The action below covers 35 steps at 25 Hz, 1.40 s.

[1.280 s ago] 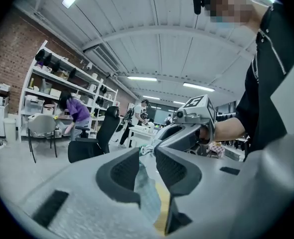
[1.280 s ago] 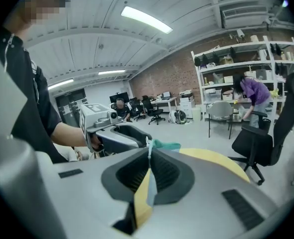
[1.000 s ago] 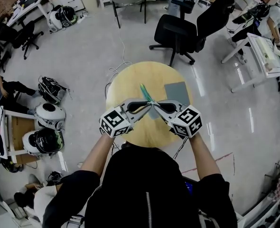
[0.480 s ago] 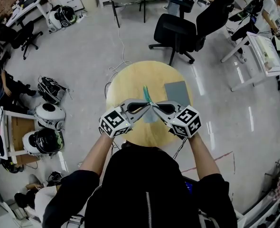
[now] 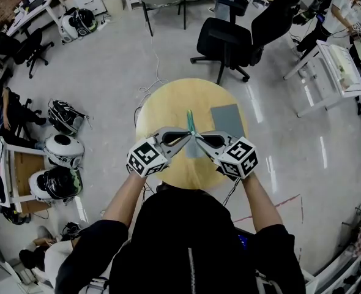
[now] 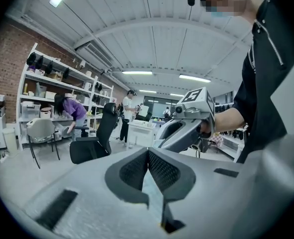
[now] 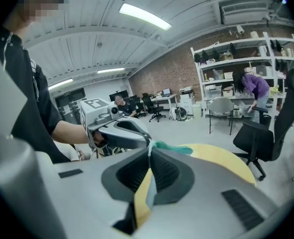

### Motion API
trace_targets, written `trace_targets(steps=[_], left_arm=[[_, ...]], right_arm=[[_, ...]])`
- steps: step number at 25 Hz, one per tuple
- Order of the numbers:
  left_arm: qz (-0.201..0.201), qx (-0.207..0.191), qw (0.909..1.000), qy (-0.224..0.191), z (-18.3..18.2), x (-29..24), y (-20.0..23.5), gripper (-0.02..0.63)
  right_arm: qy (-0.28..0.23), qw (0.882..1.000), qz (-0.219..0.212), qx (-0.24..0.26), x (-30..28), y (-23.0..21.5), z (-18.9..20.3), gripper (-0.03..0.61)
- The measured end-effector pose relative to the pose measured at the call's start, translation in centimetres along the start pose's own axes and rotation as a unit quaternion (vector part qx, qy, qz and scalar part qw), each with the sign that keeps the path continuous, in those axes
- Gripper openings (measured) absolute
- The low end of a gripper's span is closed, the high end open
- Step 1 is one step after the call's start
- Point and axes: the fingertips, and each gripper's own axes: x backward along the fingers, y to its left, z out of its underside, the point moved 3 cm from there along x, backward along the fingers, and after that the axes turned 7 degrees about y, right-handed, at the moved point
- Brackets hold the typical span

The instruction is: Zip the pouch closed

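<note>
1. The pouch (image 5: pixel 189 120) is over the middle of the round wooden desk (image 5: pixel 168 106), pinched between the tips of the two hand-held grippers, which meet just in front of the person.
2. In the head view it shows edge-on as a narrow teal strip. Its long axis runs away from the person toward the far side of the desk, with the far end leaning slightly left. The near end is where the grippers meet.
3. A paler blue-grey part shows below the tips. I cannot tell whether it touches the desk.
4. The left hand-held gripper (image 6: pixel 148 153) has its jaws closed together, with a thin pale strip of the pouch caught between the pads.
5. The right hand-held gripper (image 7: pixel 150 151) is also closed to a narrow slit and clamps the pouch. Pale fabric sits between its pads, and the teal edge sticks out beyond the tips, over the yellow desk top.
6. The two grippers point toward each other from left and right, forming a shallow V.
7. A flat grey sheet (image 5: pixel 227 120) lies on the desk just right of the pouch, apart from it.
8. The only print that shows is the black-and-white square markers on the left cube (image 5: pixel 147 157) and the right cube (image 5: pixel 240 157). Any label on the pouch is too small to read.
</note>
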Motion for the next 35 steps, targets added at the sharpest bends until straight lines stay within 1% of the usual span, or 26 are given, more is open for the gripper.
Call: trace_targets(steps=[5,10,13,17,21,25,28,31,35], left_arm=[[-0.003,0.011,0.9999,0.005,0.2,-0.5,0.2,0.005],[-0.020,0.029,0.9994,0.003,0.9,-0.2,0.8,0.005],[-0.022,0.024,0.9994,0.010,0.9,-0.4,0.9,0.005],[-0.032,0.046,0.9984,0.008,1.4,-0.4,1.7,0.005],[-0.036,0.043,0.9984,0.013,1.6,-0.6,2.0,0.006],[-0.049,0.063,0.9967,0.011,2.3,0.3,3.0,0.005],[-0.060,0.064,0.9961,0.013,2.6,0.7,3.6,0.005],[-0.072,0.074,0.9946,0.012,2.9,1.4,4.4,0.005],[-0.078,0.074,0.9941,0.016,3.1,1.9,4.9,0.005]], right_arm=[[0.001,1.000,0.006,0.000,0.0,-0.3,0.2,0.015],[0.002,1.000,0.007,0.000,-0.1,0.0,0.5,0.015],[0.003,1.000,0.006,-0.002,0.1,-0.2,0.7,0.015],[0.002,1.000,0.006,-0.004,0.3,-0.3,1.0,0.015],[0.001,1.000,0.008,-0.006,0.5,-0.5,1.0,0.015],[-0.001,1.000,0.007,-0.005,0.5,-0.1,1.0,0.014],[-0.003,1.000,0.005,-0.006,0.9,-0.3,1.0,0.015],[-0.004,1.000,0.004,-0.009,1.3,-0.4,1.2,0.015],[-0.009,1.000,0.004,-0.012,1.7,-0.4,1.1,0.015]])
